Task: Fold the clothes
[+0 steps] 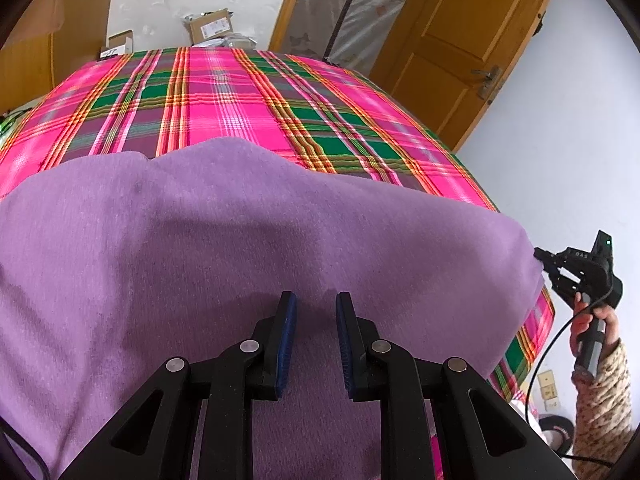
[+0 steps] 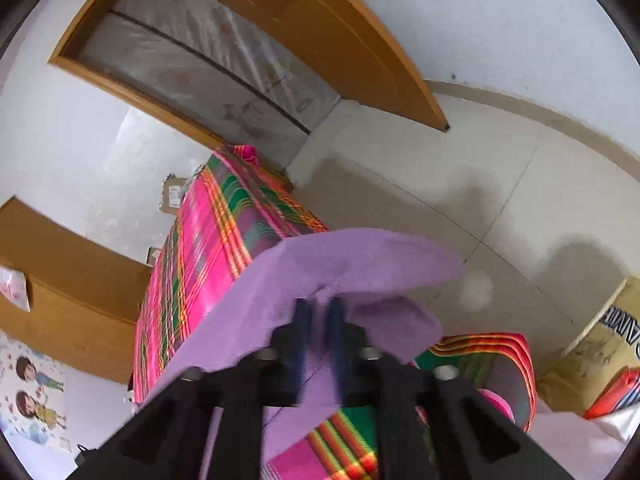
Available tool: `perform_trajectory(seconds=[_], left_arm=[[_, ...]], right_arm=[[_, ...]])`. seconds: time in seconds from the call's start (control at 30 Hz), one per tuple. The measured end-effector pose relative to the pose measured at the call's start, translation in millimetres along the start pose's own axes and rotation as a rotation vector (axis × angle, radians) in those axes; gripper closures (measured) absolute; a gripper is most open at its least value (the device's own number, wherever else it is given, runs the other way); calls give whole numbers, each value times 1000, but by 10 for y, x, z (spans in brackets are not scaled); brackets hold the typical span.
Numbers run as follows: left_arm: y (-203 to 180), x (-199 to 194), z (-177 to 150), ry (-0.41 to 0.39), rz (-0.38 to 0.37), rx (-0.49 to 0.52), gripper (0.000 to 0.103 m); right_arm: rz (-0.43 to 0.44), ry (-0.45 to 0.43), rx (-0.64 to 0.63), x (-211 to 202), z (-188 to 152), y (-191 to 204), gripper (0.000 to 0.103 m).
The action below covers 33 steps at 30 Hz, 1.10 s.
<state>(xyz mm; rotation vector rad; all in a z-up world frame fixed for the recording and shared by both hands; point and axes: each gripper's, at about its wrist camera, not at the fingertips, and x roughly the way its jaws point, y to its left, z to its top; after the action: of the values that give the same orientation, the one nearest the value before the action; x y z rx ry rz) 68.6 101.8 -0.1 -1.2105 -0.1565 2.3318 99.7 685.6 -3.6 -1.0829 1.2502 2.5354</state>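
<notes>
Garment: a purple knit cloth (image 1: 248,240) lies spread over the near part of the bed and fills the lower half of the left wrist view; its far edge runs across the plaid sheet, and its right corner is drawn out past the bed's right side.
Garment, right wrist view: the same purple cloth (image 2: 352,264) has a folded edge raised off the bed, with a flap hanging to the right over the floor.
Left gripper (image 1: 316,304): its blue-padded fingers (image 1: 289,320) stand a little apart above the cloth; no fabric is pinched between them, though I cannot tell whether the tips touch it.
Right gripper (image 2: 320,312): blurred in its own view; the jaws are closed down on the cloth's edge. From the left wrist view the right gripper (image 1: 541,258) pinches the far right corner.
Hand (image 1: 588,320): grips the right gripper's handle, in a patterned sleeve (image 1: 600,392).
Bed (image 1: 224,92): covered by a pink, green and orange plaid sheet.
Door (image 1: 460,40): wooden, at the far right.
Boxes (image 1: 210,26): cardboard, beyond the bed's far edge.
Floor (image 2: 460,184): pale tiles to the right of the bed.
</notes>
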Motion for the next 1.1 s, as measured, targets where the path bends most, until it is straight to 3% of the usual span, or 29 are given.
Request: perform_trajectory(seconds=[0.27,0.67,0.8,0.9,1.03,1.1], left_arm=[[5,-21,-5,0,-8,-4,82],[19,-6,6,4,-14,-4,82],[15,-9,-1,3,-13,-5,82],[11,-9,2,4,-12,-4,82],[7,-2,3,4,-10,-4,82],[6,-2,1,4,-10,-3,82]], right_arm=[[-12,-138,-122,-427,-8,357,99],[-185,-6,-128,-225,-180,94,98],[-276,-50,-198,-315,-124,223,97],[-224,-79,-238,-315,-12,335,97],[-174,-52,-279,-132,141,467,71],[-146,-20,-273,7,202,493,69]])
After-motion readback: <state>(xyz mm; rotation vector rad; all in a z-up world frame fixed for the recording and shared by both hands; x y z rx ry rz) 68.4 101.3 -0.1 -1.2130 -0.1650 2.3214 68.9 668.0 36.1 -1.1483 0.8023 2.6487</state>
